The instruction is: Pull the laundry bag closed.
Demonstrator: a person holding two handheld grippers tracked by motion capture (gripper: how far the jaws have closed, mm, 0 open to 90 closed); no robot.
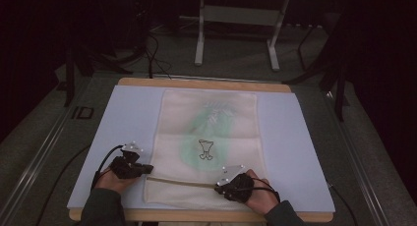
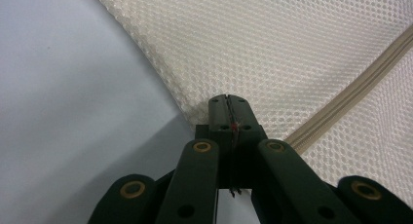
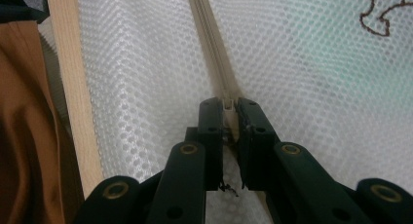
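Though wordless, mesh bag's (image 1: 209, 137) goblet drawing (image 1: 206, 150)

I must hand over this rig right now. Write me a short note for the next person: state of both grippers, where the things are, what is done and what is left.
Left gripper: shut on the corner of the mesh bag, at the bag's left edge where the zipper ends.
Right gripper: shut on the zipper pull, near the bag's right edge.
The bag lies flat on the light blue board, with something green inside; its zipper runs across the near end.
Done: both grips are set.
Left: probably sliding the pull along the zipper while the left gripper holds the bag. Whether the zipper is open or closed I cannot tell.
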